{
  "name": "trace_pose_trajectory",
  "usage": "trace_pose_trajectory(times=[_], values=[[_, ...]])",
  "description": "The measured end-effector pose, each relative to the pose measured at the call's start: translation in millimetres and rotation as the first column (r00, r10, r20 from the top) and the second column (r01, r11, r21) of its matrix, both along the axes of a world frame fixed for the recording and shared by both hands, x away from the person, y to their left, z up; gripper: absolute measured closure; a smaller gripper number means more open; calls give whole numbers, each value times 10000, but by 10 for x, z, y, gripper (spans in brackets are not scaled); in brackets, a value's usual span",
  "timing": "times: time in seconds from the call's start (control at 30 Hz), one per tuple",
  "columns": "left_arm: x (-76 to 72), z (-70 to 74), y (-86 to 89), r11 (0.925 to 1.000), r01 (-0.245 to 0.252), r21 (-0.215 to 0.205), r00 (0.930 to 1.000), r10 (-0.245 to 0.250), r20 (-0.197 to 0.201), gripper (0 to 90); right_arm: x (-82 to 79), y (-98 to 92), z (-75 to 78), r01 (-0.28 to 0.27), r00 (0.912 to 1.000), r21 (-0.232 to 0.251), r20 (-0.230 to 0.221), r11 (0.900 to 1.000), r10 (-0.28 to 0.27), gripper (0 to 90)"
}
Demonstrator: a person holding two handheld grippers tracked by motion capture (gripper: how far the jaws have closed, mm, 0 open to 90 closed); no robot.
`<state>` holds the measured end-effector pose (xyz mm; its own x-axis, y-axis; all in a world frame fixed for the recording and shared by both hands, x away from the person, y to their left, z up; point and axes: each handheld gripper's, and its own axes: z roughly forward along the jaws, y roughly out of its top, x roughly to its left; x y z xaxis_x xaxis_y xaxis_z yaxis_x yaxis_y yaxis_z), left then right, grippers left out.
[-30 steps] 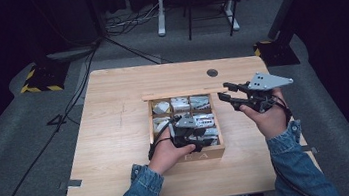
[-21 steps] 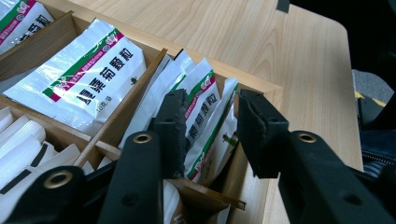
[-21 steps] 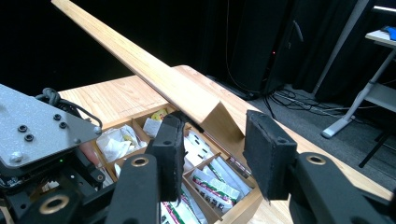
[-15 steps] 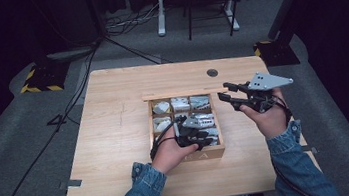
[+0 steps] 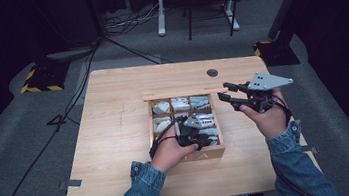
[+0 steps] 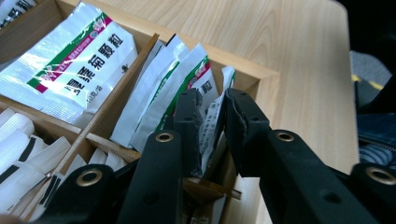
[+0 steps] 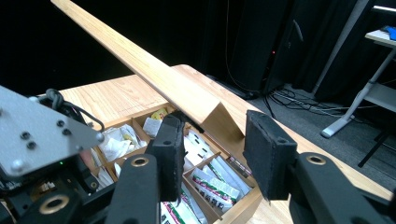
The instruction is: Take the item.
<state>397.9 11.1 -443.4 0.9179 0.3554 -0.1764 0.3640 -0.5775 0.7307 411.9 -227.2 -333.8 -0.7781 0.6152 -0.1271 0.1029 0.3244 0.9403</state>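
- Down in the near right compartment of the wooden box point(image 5: 188, 154), the left gripper point(image 6: 212, 119) has just been closing; its jaws now pinch an upright sachet point(image 6: 211, 122), long axis rising along them.
- Other compartments hold more white sachets.
- Right gripper point(image 7: 210, 149) hovers beside the box on the counter point(image 5: 116, 135), jaws apart, empty.
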Motion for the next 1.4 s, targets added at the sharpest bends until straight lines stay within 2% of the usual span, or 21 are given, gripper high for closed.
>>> trace_pose_trajectory(times=[0.13, 0.17, 0.23, 0.37, 0.57, 0.83, 0.9, 0.93, 1.03, 1.13, 1.4], values=[[-2, -29, -39, 9999, 63, 101, 10000, -63, 5, 817, -1, -1, 0, -13, 10000, -13, -3, 10000, 13, 588], [-2, -33, -34, 9999, 152, 5, 9997, -152, -186, 849, -2, -1, -2, -18, 10000, -10, -3, 10000, 18, 588], [-3, -37, -27, 9998, 173, -58, 9996, -174, -218, 889, -1, -3, -3, -27, 10000, -7, -5, 10000, 27, 587], [-6, -25, -10, 9997, 99, -225, 9998, -103, -163, 899, 1, -5, -2, -47, 10000, -17, -14, 10000, 47, 588], [-19, 40, 15, 9988, 243, -427, 9995, -234, 231, 899, 2, -5, -2, -39, 10000, -11, -6, 10000, 39, 588], [-31, 150, 80, 9957, 148, -912, 9973, -81, 734, 898, 11, -6, 2, -44, 10000, 6, 18, 10000, 44, 588], [-26, 197, 117, 9920, 54, -1263, 9964, 53, 843, 898, 17, -5, 5, -49, 10000, 26, 16, 10000, 49, 588], [-26, 197, 117, 9920, 54, -1263, 9964, 53, 843, 898, 17, -5, 5, -49, 10000, 26, 16, 10000, 49, 588], [-25, 243, 158, 9866, -45, -1632, 9954, 200, 936, 899, 23, -6, 8, -66, 10000, 34, 36, 10000, 66, 588], [-34, 310, 197, 9768, -31, -2139, 9956, 230, 904, 899, 26, -7, 8, -71, 10000, 54, 35, 10000, 71, 587], [-99, 449, 212, 9722, 87, -2341, 9922, 207, 1227, 899, 22, -8, 3, -72, 10000, 56, 20, 10000, 72, 587]])
